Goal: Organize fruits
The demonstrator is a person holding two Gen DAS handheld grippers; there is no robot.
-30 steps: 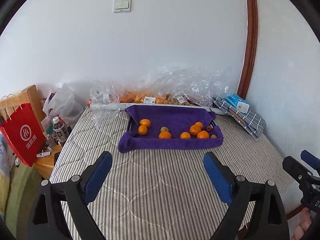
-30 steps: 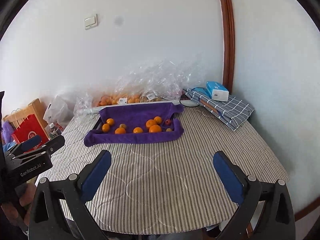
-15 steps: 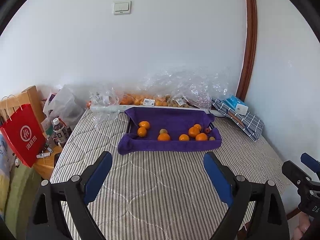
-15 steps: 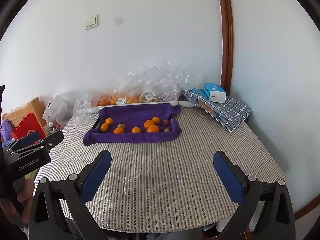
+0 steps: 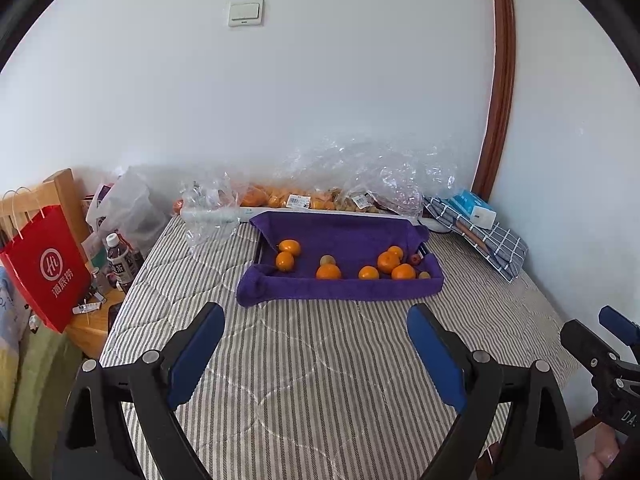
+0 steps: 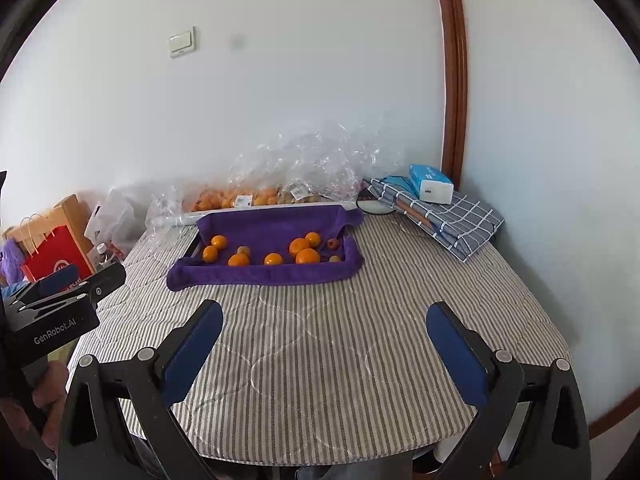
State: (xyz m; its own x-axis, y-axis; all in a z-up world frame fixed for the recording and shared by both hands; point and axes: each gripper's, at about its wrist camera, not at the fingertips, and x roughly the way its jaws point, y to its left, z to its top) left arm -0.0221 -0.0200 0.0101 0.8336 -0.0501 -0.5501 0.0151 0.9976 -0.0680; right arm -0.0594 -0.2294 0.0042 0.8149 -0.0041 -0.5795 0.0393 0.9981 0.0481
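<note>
The fruits (image 5: 329, 271) are seen lying in the purple towel-lined tray (image 5: 340, 290) at the far side of the table (image 5: 304, 364), straight ahead of both grippers and well apart from them. The left gripper (image 5: 316, 338) and right gripper (image 6: 324, 336) are each held wide open with nothing between the fingers. The tray's long axis runs left to right, and neither gripper can be judged clearly nearer.

Both wrist views face wall, share tray (image 5: 340, 280)

Right gripper (image 6: 324, 338) is seen with blue-padded jaws spread wide above a striped quilted table cover (image 6: 320, 360), nothing held between them. Oranges (image 6: 307, 256) and smaller fruits are contained in a purple-towel-lined tray (image 6: 264, 272) near the wall, clear plastic bags (image 6: 304, 168) behind it. The left gripper (image 6: 60, 300) is visible at the left edge.
</note>
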